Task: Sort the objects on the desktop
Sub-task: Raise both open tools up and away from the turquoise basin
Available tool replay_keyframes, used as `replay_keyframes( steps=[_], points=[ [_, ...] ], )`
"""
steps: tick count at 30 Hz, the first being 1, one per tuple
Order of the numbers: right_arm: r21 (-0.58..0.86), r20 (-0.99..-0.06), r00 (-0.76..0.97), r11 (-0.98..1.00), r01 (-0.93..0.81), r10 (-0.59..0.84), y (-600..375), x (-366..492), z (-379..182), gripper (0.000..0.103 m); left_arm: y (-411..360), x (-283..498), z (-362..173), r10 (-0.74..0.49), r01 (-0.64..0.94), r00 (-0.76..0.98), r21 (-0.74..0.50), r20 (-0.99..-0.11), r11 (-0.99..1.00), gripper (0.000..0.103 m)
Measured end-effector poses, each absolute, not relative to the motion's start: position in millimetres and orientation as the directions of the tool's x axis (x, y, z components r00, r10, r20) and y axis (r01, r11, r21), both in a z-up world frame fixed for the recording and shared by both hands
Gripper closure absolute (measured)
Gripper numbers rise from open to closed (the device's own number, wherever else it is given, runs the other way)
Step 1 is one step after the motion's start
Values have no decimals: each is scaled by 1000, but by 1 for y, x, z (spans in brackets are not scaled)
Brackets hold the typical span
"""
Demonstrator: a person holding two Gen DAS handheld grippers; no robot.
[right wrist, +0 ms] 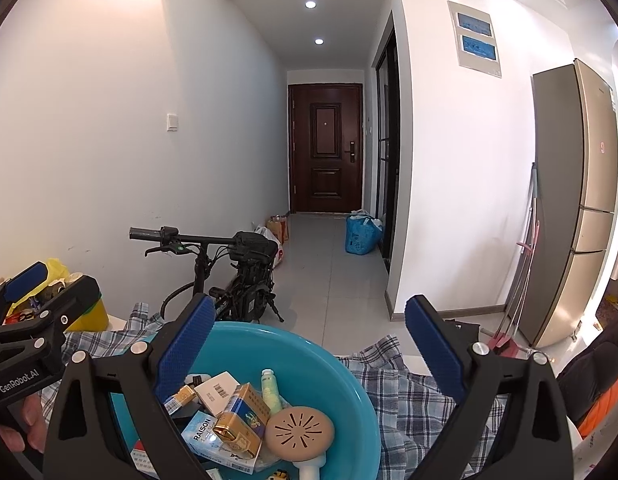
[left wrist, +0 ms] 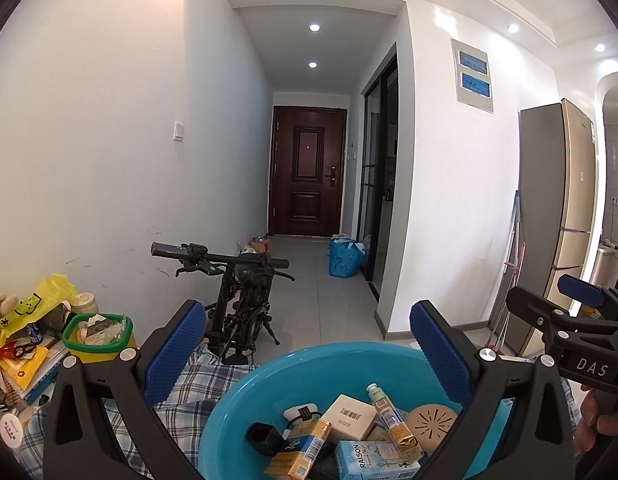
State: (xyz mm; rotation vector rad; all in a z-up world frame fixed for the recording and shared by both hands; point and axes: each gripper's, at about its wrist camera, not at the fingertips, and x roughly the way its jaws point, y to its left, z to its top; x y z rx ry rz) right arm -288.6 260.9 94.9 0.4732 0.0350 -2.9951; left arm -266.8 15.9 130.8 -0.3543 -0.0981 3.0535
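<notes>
I hold both sets of jaws wide and empty over the round turquoise plastic basin [left wrist: 229, 408] on the counter. Its packets lie below and ahead; the left gripper [left wrist: 309, 344] and right gripper [right wrist: 309, 340] hang equally near.

Blue basin [left wrist: 229, 412]: near rim cut by bottom edge in both views; contents partly hidden behind gripper arms. Yellow cigarette pack [left wrist: 299, 454] and RAISON box [left wrist: 373, 462]: lower ends cropped, small print illegible. Hand [right wrist: 23, 426] holding the left gripper: only fingertips visible, rest off-frame.
</notes>
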Motion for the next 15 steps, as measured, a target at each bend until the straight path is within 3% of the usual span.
replay_keyframes(
  steps=[12, 15],
  points=[
    [-20, -254, -964, -996, 82, -75, 265, -278, 102, 8, 17, -265, 131, 76, -61, -969, -69, -235, -996, 0],
    [-15, -238, -968, -996, 86, -80, 267, -275, 104, 2, 17, -263, 133, 77, -63, -972, -70, -223, -996, 0]
  ],
)
